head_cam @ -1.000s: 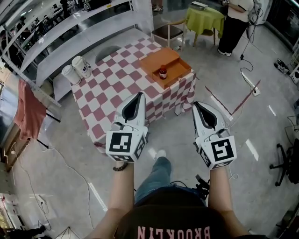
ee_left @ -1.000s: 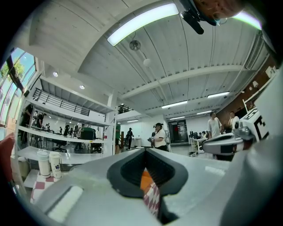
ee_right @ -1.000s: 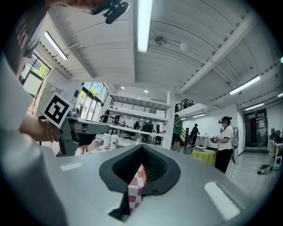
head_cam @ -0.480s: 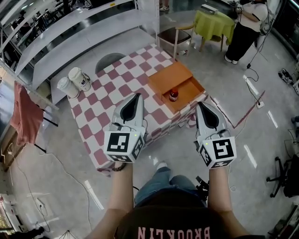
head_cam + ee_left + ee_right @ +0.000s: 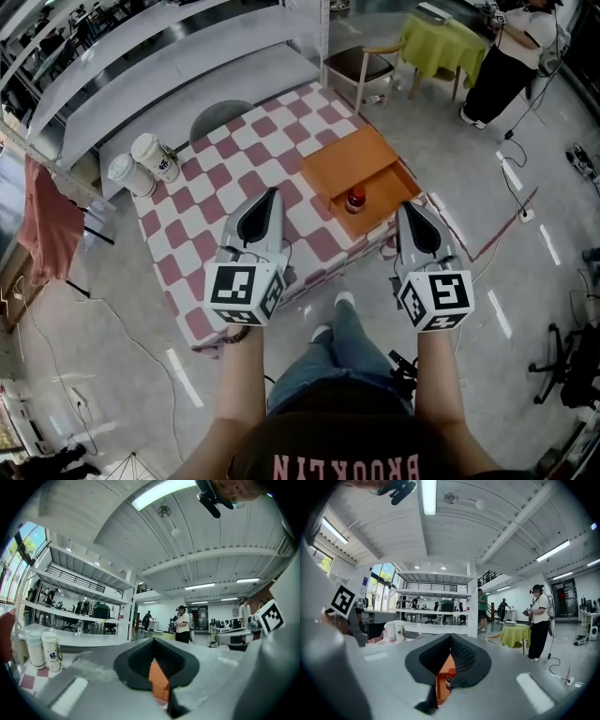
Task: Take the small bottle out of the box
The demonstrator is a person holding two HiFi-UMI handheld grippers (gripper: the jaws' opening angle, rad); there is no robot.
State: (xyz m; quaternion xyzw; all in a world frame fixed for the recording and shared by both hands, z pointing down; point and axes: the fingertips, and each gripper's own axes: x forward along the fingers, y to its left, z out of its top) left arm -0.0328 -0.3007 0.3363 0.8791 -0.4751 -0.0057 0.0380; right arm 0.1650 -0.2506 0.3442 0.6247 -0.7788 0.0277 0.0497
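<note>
The small bottle (image 5: 355,199), dark with a red cap, stands upright in the open orange box (image 5: 367,165) at the near right corner of the checkered table (image 5: 225,178). My left gripper (image 5: 273,191) hangs over the table's near edge, left of the box, jaws shut and empty. My right gripper (image 5: 404,206) is just right of the box's near corner, also shut with nothing in it. In the right gripper view the bottle (image 5: 449,678) and box (image 5: 442,686) show through the slit under the shut gripper (image 5: 450,637). In the left gripper view a piece of the box (image 5: 159,684) shows below the shut gripper (image 5: 153,640).
Two white cups (image 5: 142,162) stand at the table's far left corner. A wooden chair (image 5: 360,66) is behind the table, with a green-covered table (image 5: 441,39) and a standing person (image 5: 514,56) at the far right. Shelving (image 5: 141,66) runs along the back. Cables lie on the floor.
The table and box have come nearer and lower in the head view as the person steps forward. Both grippers now reach the table's near edge. Both stay shut.
</note>
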